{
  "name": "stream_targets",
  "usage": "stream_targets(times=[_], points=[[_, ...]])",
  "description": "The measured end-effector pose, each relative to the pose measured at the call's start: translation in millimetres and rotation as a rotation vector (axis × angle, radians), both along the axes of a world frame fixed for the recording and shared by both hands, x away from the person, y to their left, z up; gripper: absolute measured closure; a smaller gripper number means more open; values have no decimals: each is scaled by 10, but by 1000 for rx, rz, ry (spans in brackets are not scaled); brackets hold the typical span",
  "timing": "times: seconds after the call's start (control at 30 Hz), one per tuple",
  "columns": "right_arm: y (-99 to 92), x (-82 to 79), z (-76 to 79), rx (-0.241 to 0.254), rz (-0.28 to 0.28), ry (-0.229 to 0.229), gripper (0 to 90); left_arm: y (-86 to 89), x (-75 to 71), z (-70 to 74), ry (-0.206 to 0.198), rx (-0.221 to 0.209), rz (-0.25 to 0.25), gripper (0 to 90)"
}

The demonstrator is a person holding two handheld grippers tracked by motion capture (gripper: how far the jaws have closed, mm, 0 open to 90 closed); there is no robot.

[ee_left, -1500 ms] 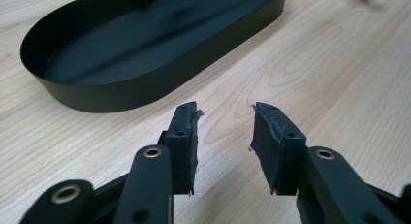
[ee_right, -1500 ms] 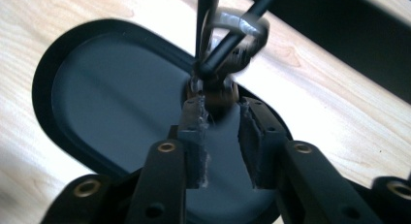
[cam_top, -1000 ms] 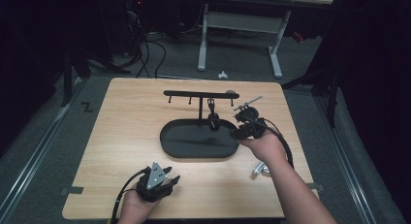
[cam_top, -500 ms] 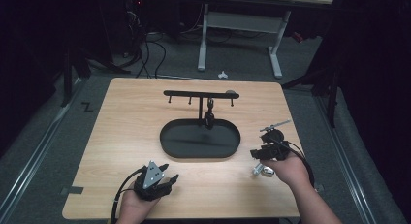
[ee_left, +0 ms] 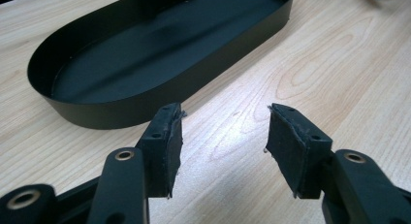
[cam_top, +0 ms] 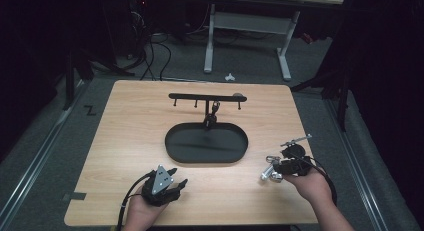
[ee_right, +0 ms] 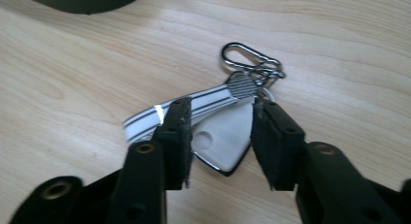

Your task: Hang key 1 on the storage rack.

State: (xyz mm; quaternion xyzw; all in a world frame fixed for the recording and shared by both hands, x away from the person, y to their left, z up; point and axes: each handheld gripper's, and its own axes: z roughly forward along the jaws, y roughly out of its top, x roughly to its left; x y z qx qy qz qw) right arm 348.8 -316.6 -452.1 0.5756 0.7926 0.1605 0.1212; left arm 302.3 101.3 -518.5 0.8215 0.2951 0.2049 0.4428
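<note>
Table (cam_top: 125, 131) of pale wood carries everything. At its near left edge the left gripper (cam_top: 176, 179) rests low in the person's left hand (cam_top: 150, 203), its jaws spread wide with nothing between them — in the left gripper view the bare wood shows in the gap, and the dark pads (ee_left: 167, 146) point toward the tray (ee_left: 87, 110) just ahead.

The tray (cam_top: 172, 153), a black oval dish, sits at mid-table. Behind it stands a black rack (cam_top: 200, 96), a low bar on a post with small pegs hanging under it; something dark hangs at the post, too small to make out.

Right of the tray, near the table's front right, the right gripper (cam_top: 272, 166) is held in the right hand (cam_top: 312, 183), with a keyring (cam_top: 270, 172) at its tips. In the right gripper view the jaws straddle the keyring (ee_right: 223, 136) — a white tag with a dark rim, a striped strap, a silver clip and chain lying flat on the wood. The jaws stand part open, close on either side of the tag; whether the pads (ee_right: 177, 136) press it I cannot tell.
</note>
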Motion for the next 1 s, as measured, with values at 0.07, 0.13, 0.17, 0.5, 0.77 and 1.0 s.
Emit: stream_targets(times=[0.07, 0.13, 0.17, 0.5, 0.77, 1.0], points=[[-41, 24, -19, -4, -21, -4, 681, -7, 0, -5, 3, 2, -4, 472], [-73, 72, -43, -10, -38, -10, 692, -6, 1, -9, 4, 5, -5, 474], [-83, 106, -56, -17, -44, -9, 691, -4, 2, -10, 5, 6, -4, 474], [-117, 417, -252, -79, -112, 21, 677, 31, 5, -8, 5, 5, 0, 480], [89, 313, -298, -56, -40, 49, 684, 25, 0, -2, 5, 3, -7, 482], [237, 102, -273, -56, 37, 66, 670, -8, -5, -7, 7, 15, -20, 482]])
